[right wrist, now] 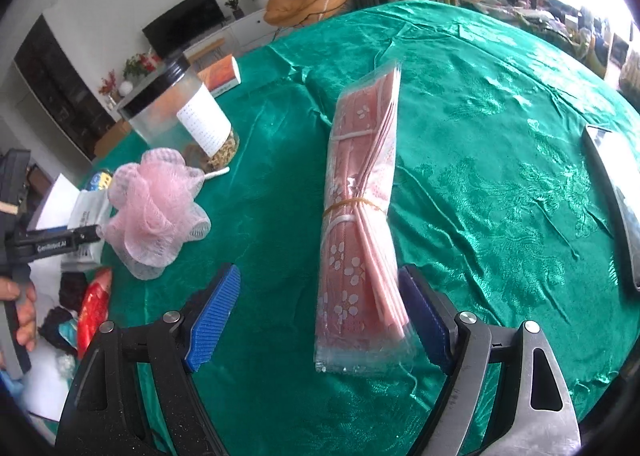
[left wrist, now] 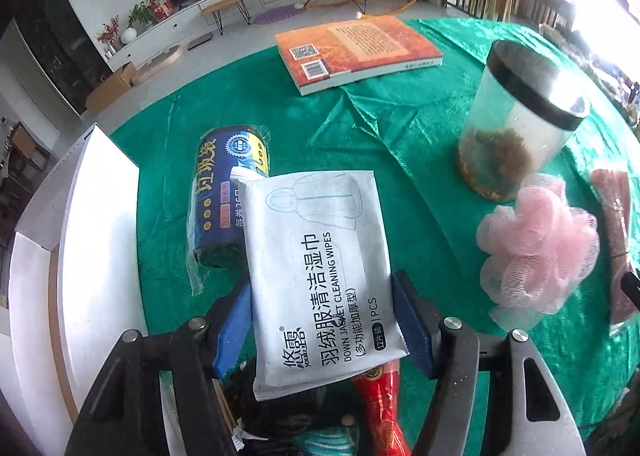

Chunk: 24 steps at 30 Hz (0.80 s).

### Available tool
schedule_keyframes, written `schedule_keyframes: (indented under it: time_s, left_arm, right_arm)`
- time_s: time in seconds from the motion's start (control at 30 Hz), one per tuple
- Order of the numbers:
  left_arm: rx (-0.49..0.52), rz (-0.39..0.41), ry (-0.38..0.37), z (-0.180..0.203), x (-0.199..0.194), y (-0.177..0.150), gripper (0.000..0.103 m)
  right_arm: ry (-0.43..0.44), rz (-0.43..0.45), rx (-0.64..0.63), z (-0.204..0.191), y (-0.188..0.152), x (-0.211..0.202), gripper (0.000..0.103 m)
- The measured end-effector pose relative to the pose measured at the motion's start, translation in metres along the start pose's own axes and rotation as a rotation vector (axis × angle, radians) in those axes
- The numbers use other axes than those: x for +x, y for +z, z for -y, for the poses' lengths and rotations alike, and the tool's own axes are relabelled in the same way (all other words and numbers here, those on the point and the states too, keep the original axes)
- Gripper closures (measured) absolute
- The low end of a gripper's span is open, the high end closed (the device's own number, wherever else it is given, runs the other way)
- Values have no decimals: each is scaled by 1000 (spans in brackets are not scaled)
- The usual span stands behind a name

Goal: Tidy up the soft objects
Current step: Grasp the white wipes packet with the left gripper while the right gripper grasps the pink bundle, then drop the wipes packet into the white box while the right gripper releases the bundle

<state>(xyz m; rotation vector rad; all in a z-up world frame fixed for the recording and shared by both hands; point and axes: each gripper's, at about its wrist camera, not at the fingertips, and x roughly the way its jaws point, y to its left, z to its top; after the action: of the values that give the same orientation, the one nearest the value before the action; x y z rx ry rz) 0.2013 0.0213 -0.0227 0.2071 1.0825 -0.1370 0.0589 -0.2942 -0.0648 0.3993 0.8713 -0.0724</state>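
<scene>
Left gripper [left wrist: 324, 320] grips the white wipes pack [left wrist: 316, 272] at its near end, blue pads on both long edges, pack held above the items at the near-left edge by the white box [left wrist: 100, 216]; right gripper [right wrist: 320, 320] stands open around the pink bundle in clear wrap [right wrist: 360, 216], far pad beside it, near pad well apart, bundle lying on the green tabletop [right wrist: 480, 176]. Judgement: keep the pack level over the box before letting go; centre the bundle before closing, since the wrap looks slippery
</scene>
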Motion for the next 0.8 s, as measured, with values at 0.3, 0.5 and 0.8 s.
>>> schedule_keyframes:
  time_s: [0.3,0.5,0.8]
  left_arm:
    - [-154,149,-186,-50,-87,-23,37]
    - [-255,244,-221,-108,-147,-69,37]
    - [-473,257,-3,-230,-188,-162,37]
  right_arm:
    - [5,-119,-38,8,56,29,82]
    - [19,-16,-103,-8,52,-28,82]
    - [433,-41,-272,-181,31,-99,82]
